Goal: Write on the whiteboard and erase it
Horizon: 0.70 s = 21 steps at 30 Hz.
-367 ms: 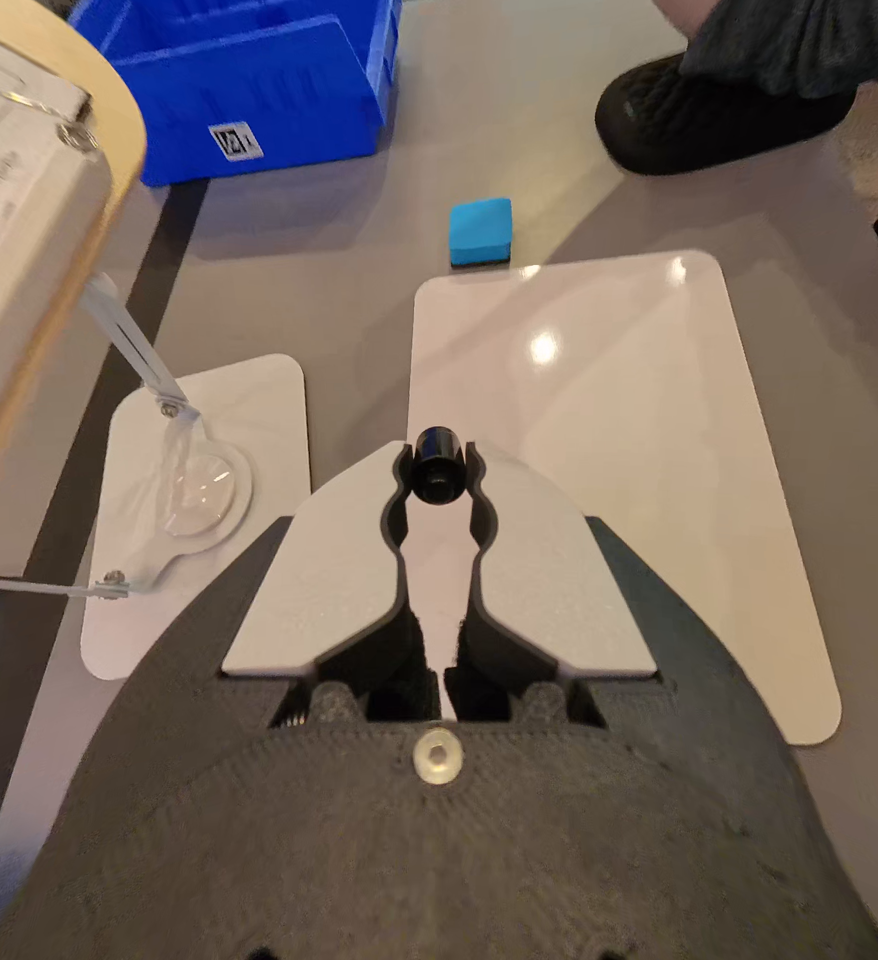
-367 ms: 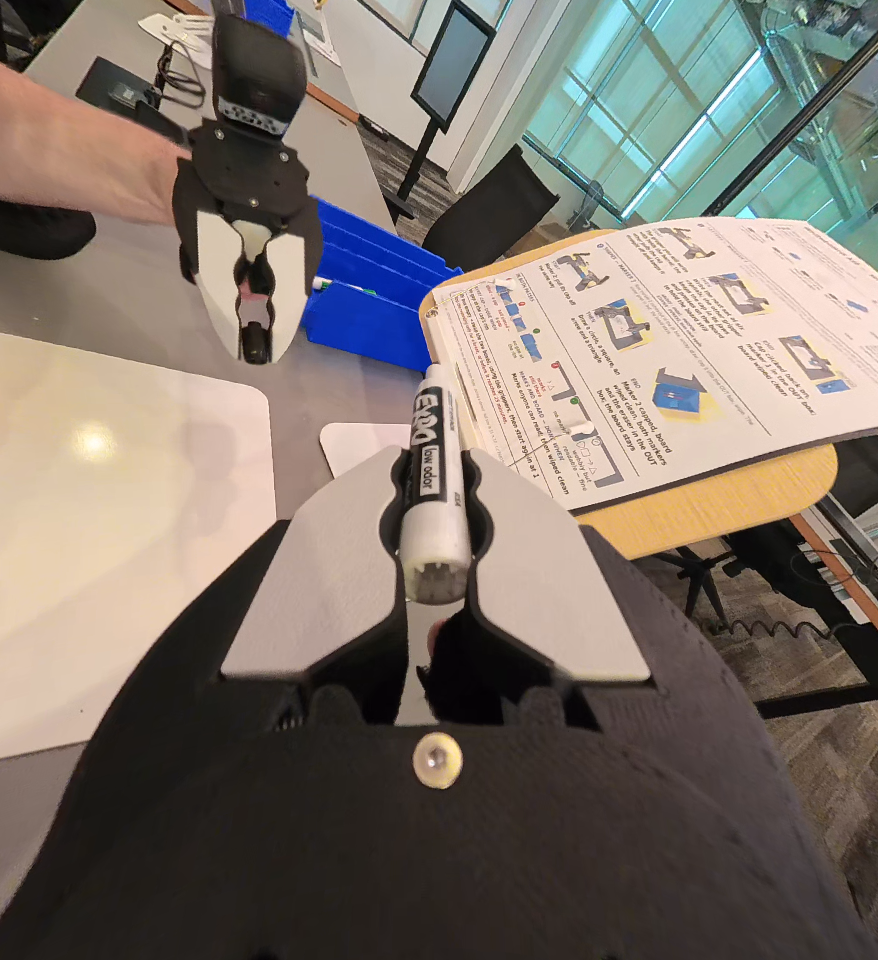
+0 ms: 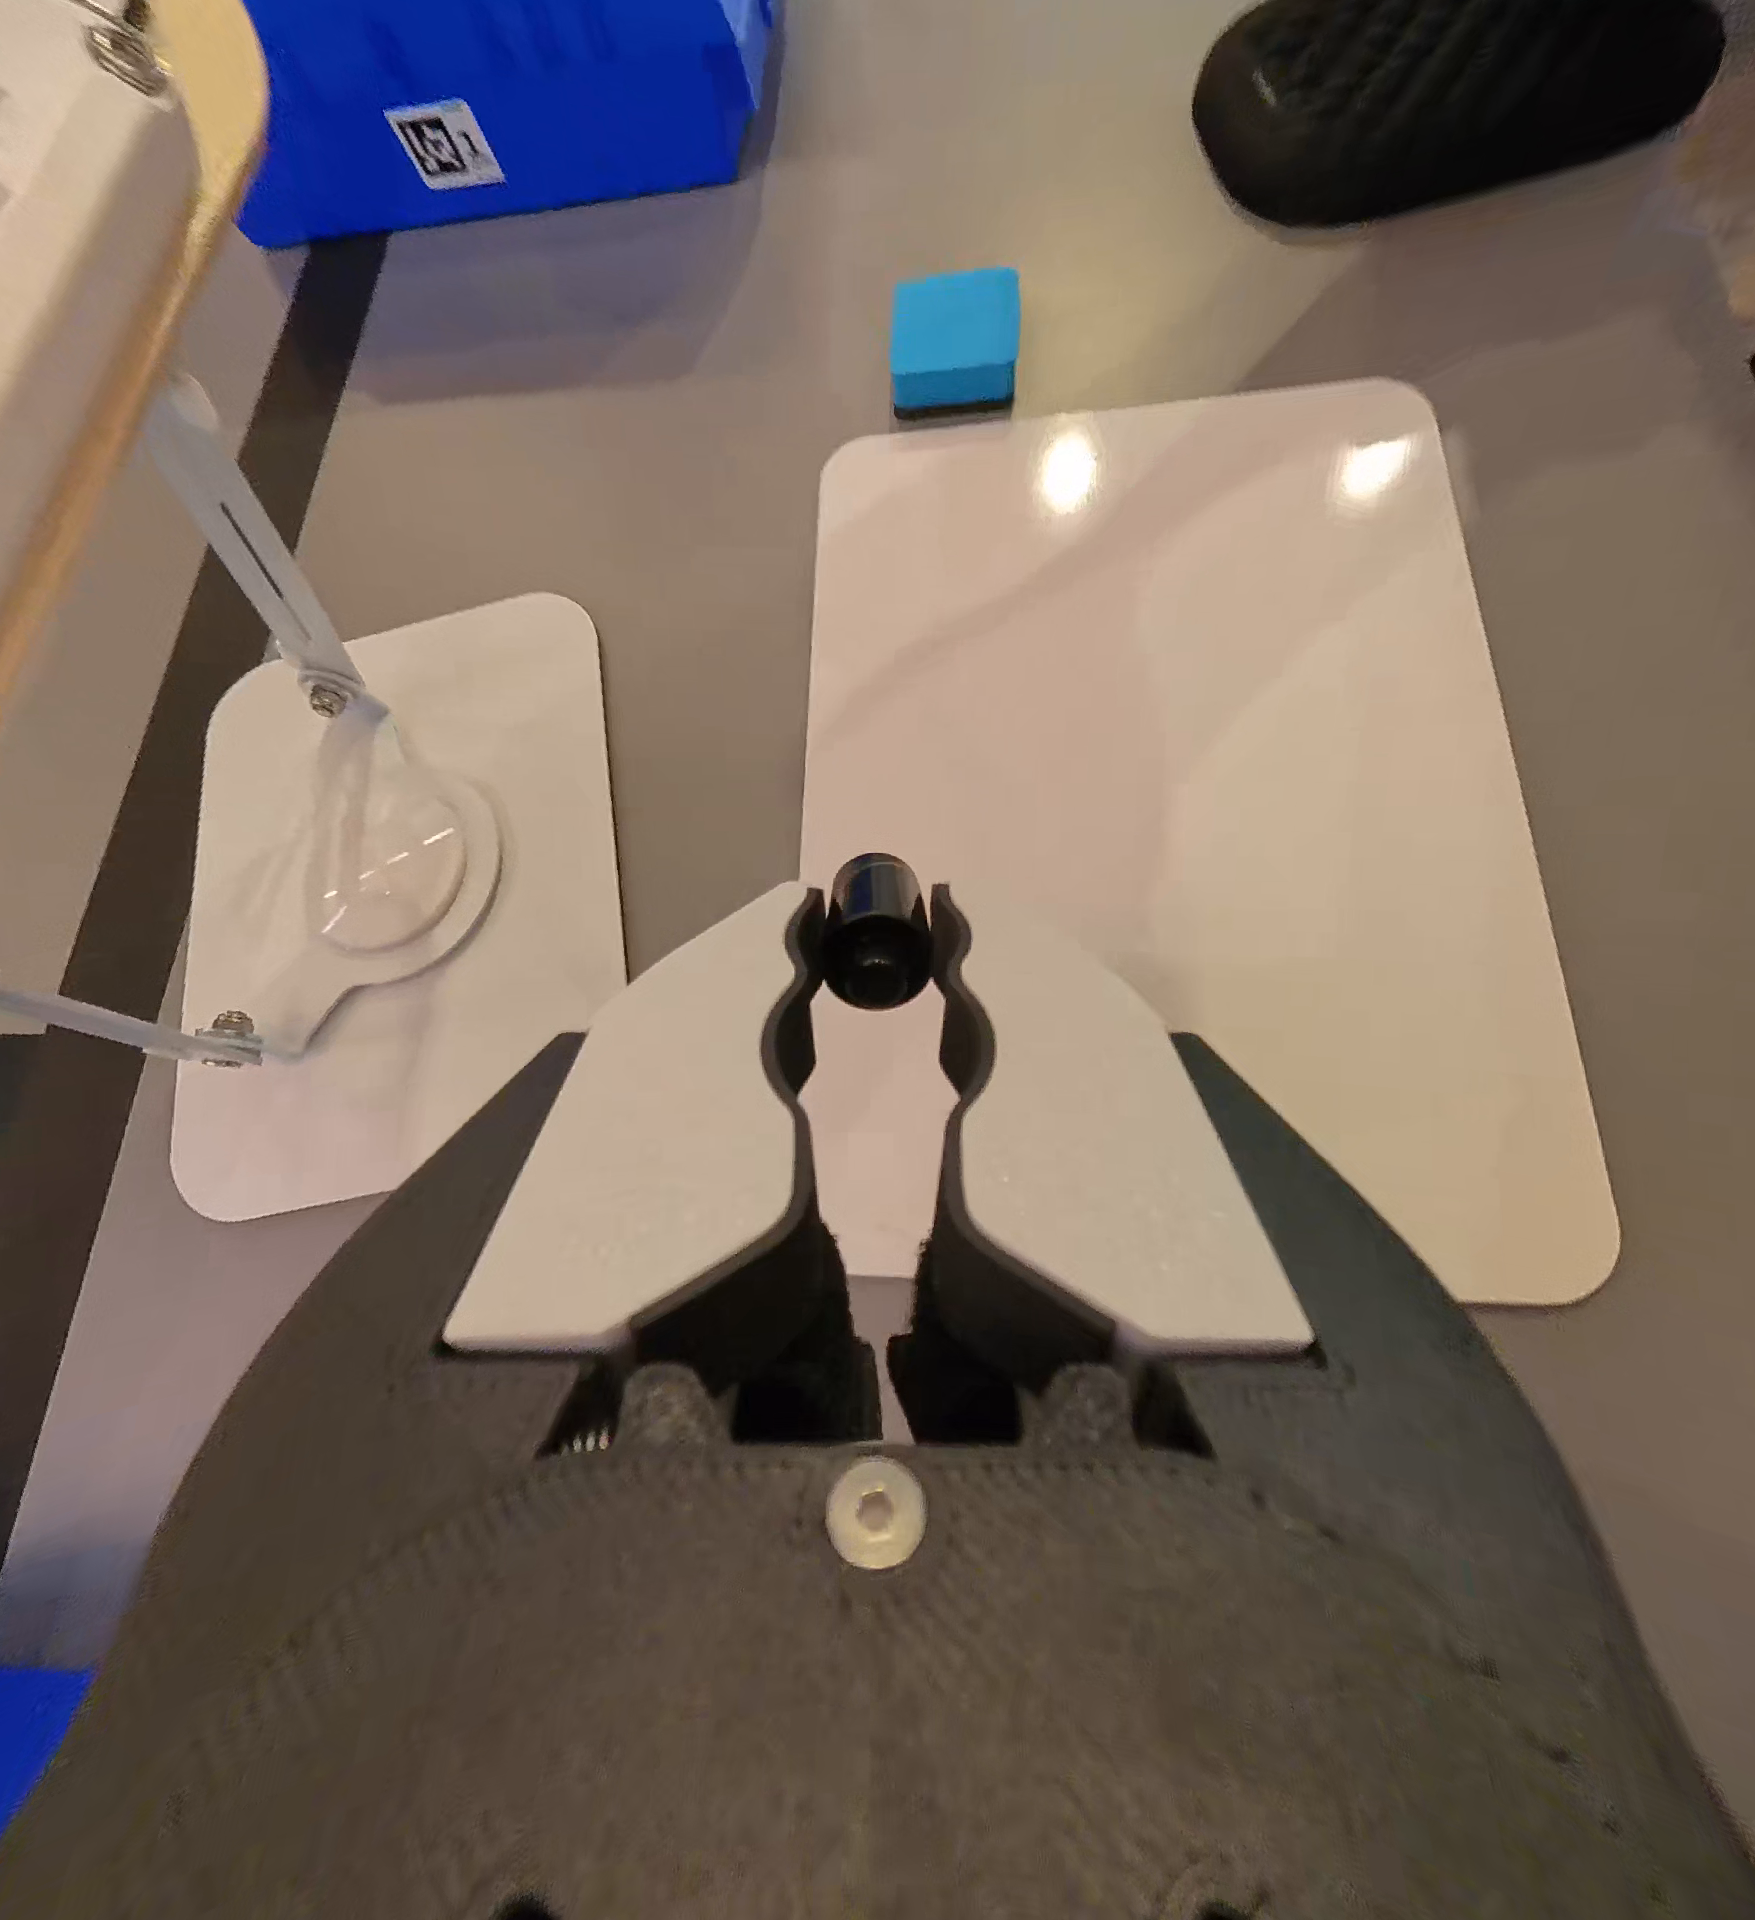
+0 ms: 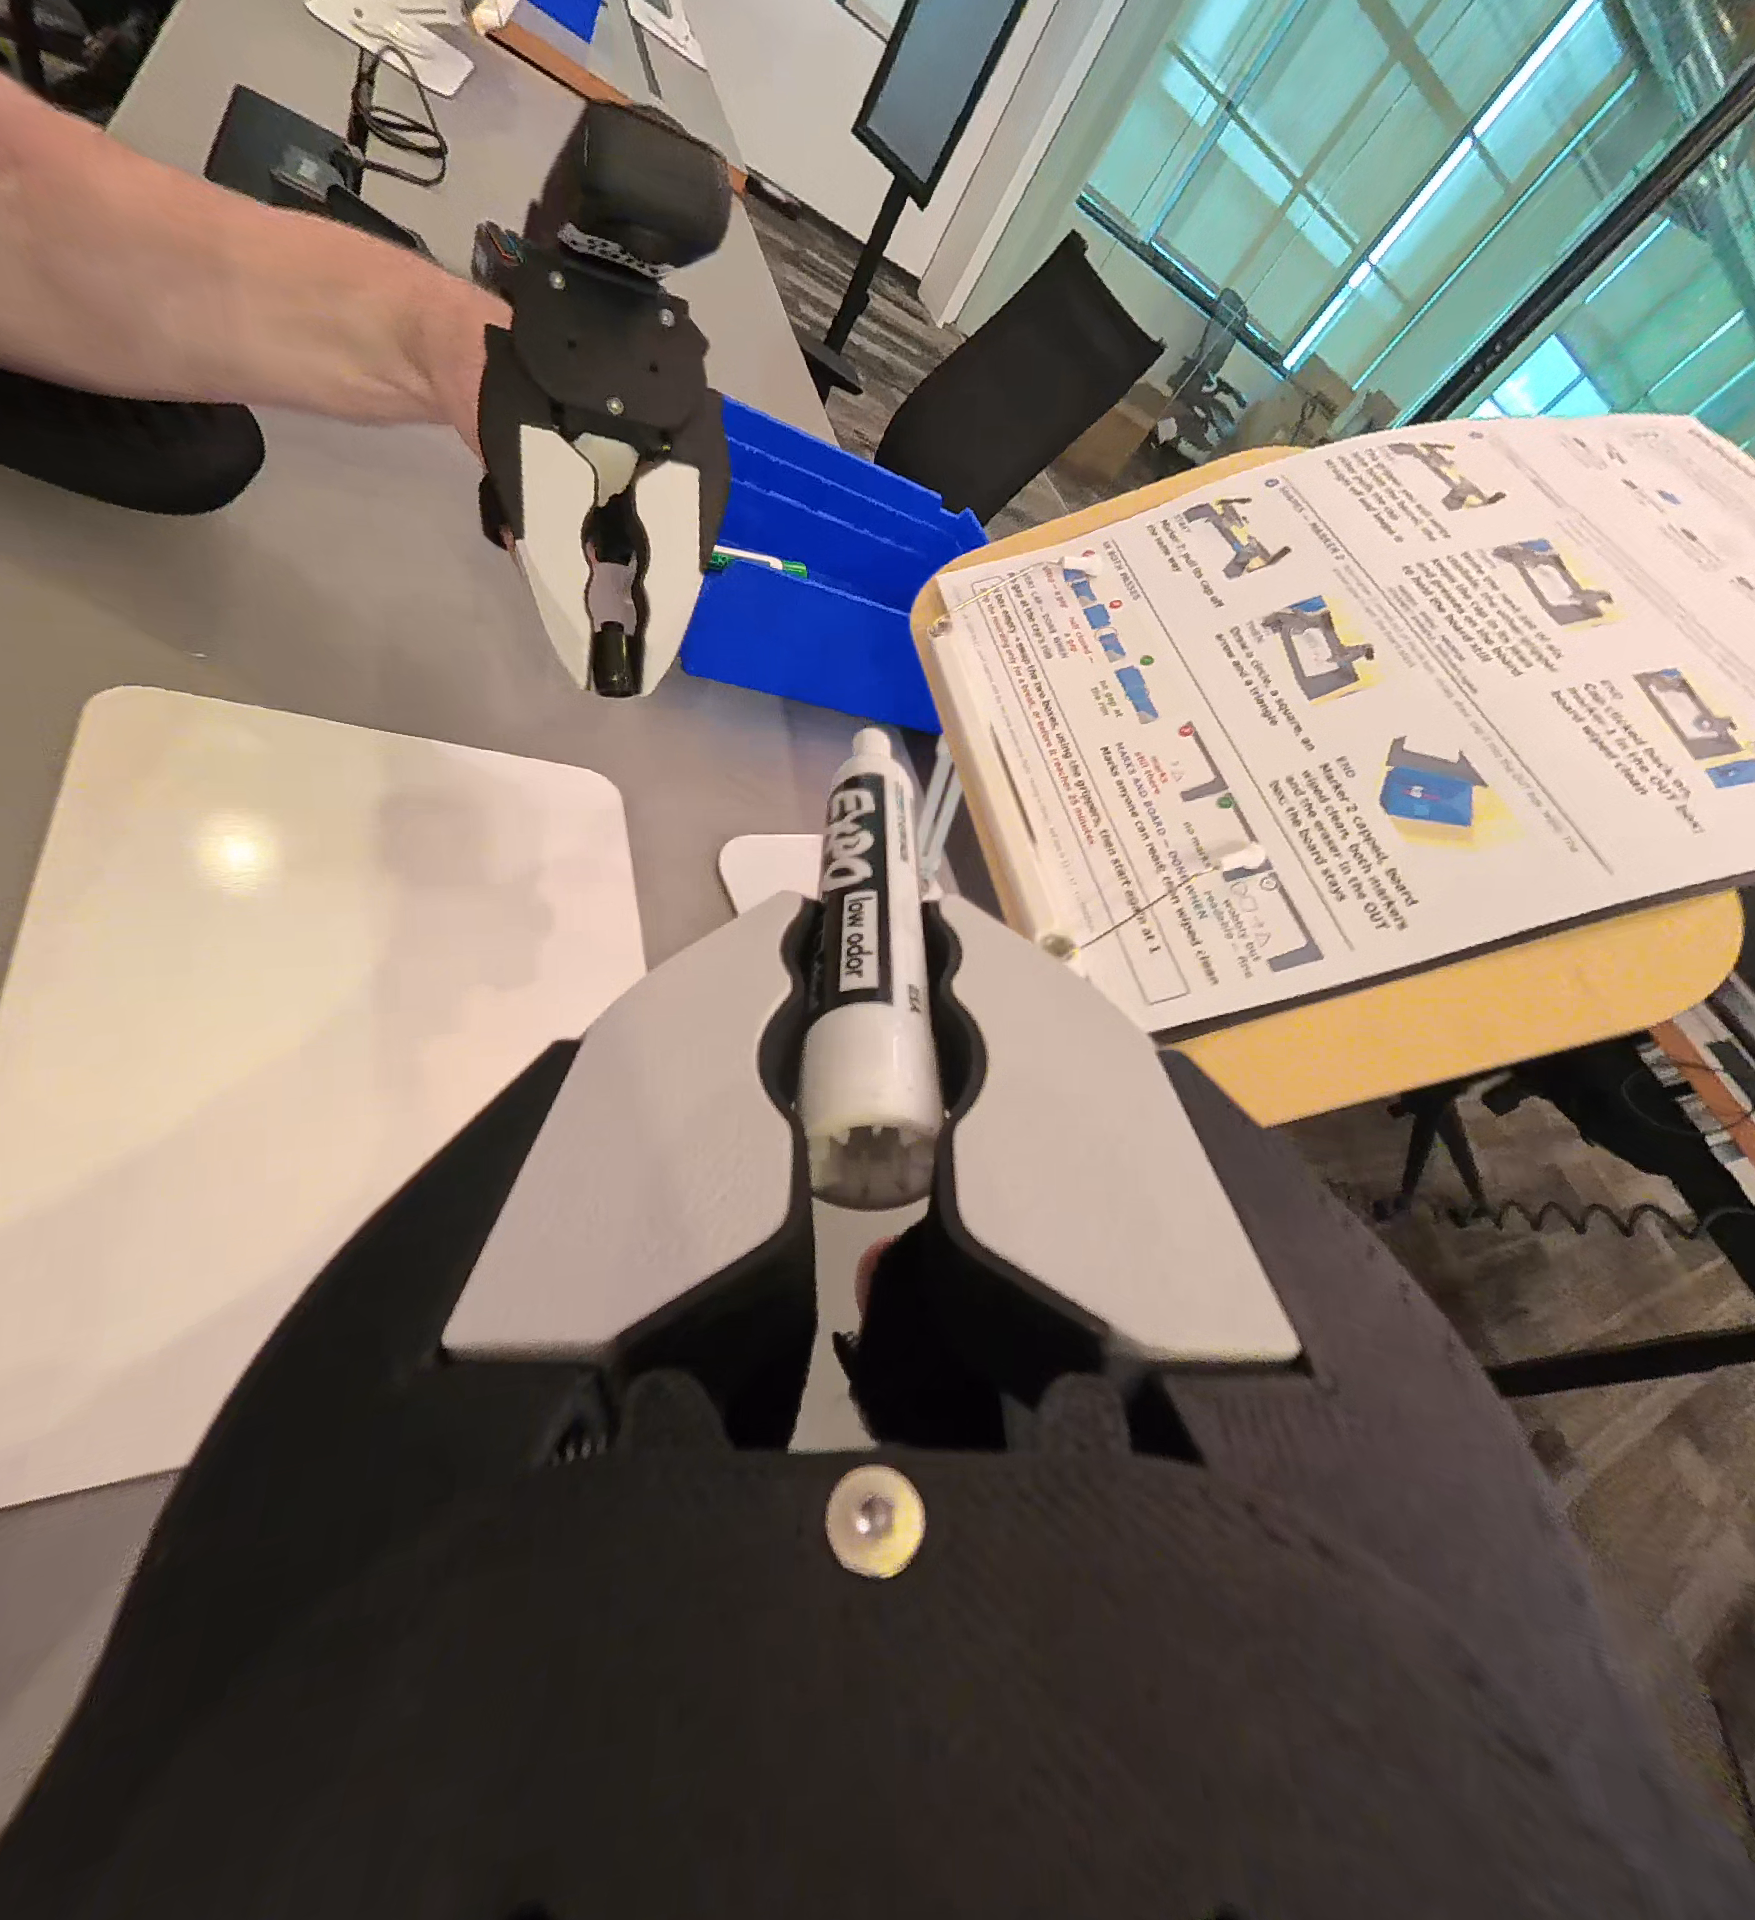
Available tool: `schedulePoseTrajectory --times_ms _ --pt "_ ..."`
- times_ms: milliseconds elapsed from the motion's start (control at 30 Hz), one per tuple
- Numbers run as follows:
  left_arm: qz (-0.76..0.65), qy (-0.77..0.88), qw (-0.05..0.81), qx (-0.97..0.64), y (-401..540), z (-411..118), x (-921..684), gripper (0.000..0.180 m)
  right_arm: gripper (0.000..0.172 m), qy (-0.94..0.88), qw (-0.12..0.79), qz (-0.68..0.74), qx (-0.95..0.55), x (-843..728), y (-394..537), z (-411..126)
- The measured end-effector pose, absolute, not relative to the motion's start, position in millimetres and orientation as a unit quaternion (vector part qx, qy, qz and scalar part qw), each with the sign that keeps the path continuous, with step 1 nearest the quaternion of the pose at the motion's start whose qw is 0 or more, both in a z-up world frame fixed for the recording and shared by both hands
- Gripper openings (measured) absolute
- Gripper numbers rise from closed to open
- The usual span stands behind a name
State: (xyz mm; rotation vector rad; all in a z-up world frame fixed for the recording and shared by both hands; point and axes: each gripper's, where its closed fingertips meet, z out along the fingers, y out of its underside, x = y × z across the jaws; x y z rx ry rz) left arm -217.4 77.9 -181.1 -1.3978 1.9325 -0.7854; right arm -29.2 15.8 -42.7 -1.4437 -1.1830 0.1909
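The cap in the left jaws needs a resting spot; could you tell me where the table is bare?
Bare table lies between the small plate and the whiteboard, and between the bin and the eraser. The stand crowds the left.

The right gripper (image 4: 871,935) clamps a white cylindrical plastic marker (image 4: 868,935) pointing forward past the fingertips. Left of the jaws lies a white rounded-corner whiteboard (image 4: 229,1039); ahead-left, the left gripper (image 4: 611,665) pinches a black cap (image 4: 611,662). Right: a printed instruction sheet (image 4: 1424,707).
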Motion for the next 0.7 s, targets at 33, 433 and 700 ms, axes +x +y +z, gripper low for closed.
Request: schedulePoseTrajectory --times_ms 33,433,700 --pt "-0.29 0.739 0.304 -0.527 76 -184 -219 0.02 0.021 -0.504 0.59 0.082 -0.626 -28 12 -46" --pt "-0.2 0.799 0.25 -0.509 54 -218 -234 0.02 0.021 -0.487 0.54 0.065 -0.683 -40 -9 -86" --pt "-0.235 0.802 0.224 -0.501 47 -219 -235 0.02 0.021 -0.496 0.519 0.083 -0.691 -69 -11 -105"
